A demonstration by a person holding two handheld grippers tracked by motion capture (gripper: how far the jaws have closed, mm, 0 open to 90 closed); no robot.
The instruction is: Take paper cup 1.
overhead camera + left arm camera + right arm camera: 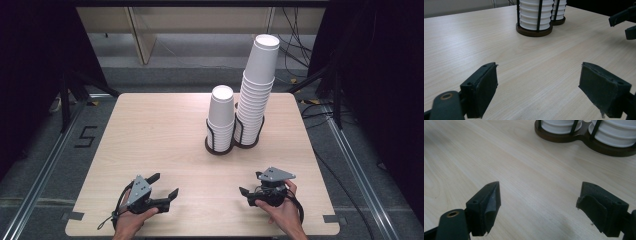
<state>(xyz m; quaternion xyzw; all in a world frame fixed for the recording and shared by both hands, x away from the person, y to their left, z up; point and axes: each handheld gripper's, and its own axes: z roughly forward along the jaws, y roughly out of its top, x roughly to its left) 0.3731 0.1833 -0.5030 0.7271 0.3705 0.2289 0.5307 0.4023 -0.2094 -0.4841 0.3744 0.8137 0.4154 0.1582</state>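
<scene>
Sitting at the near edge of the wooden table (150,135), both grippers are resting with nothing between their jaws. The left gripper (164,184) is showing its jaws spread wide apart, pads bare, and the right gripper (537,210) is looking released too, jaws apart over plain wood.

The cups are waiting well ahead of them: a short stack of paper cups (221,117) and a tall stack of paper cups (256,90), just beside each other in a dark double holder (220,148) near the far middle of the table.

My guess is the reach toward the stacks is coming up. I'd be going for the top cup's rim, squeezing gently so the paper isn't crumpling, and lifting straight up so the tall, leaning stack isn't tipping.

For writing, the cups are looking blank, and a "5" marking (86,136) is sitting on the floor to the left.
</scene>
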